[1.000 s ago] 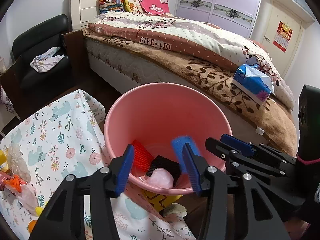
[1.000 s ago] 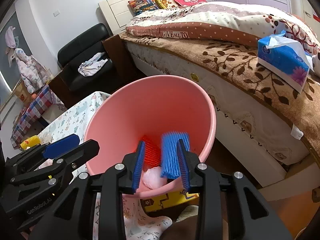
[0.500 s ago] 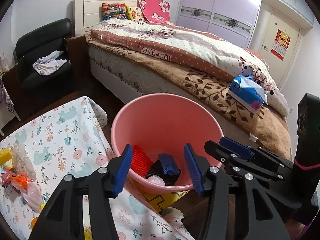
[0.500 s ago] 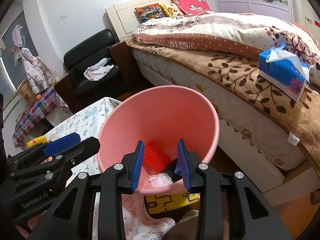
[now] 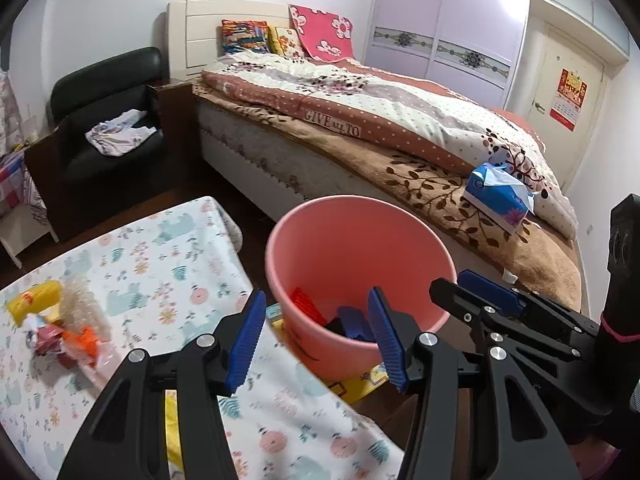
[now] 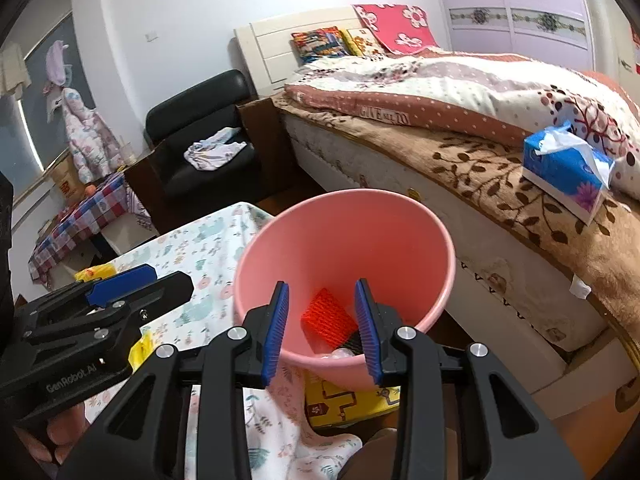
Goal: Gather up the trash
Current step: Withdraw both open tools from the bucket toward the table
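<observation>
Trash heap (image 5: 60,332) in left view only, both claws (image 5: 316,340) (image 6: 322,330) released over pink bucket (image 6: 400,216).

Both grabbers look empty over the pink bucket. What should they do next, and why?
Probably swing the left gripper over to the wrapper pile on the floral tablecloth and pick up a piece. Both it and the right gripper are open and hold nothing, the pink bucket already has red and blue foam nets inside, and that pile is still lying out.
</observation>
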Demonstrator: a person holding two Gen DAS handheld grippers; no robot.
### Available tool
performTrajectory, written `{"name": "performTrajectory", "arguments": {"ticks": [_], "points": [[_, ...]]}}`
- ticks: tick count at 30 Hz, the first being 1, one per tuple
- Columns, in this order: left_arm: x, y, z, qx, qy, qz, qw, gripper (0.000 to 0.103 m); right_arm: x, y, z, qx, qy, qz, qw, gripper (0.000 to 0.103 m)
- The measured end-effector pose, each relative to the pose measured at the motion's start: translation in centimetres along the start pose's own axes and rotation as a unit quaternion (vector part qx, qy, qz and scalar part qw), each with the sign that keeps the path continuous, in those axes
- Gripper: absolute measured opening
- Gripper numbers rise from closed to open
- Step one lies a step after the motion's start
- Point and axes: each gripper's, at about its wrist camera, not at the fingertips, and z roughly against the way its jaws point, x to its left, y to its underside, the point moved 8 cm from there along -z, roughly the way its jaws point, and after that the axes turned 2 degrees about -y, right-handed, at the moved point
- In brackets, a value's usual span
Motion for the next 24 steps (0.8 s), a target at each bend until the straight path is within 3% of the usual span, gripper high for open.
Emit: {"name": "performTrajectory", "arguments": {"ticks": [24], "points": [[6.4,3.7,5.8,-0.018,-0.041,0.037,0.9983,0.052,8.6,3.5,1.7,0.019,-0.054,0.058,0.997,0.035]]}}
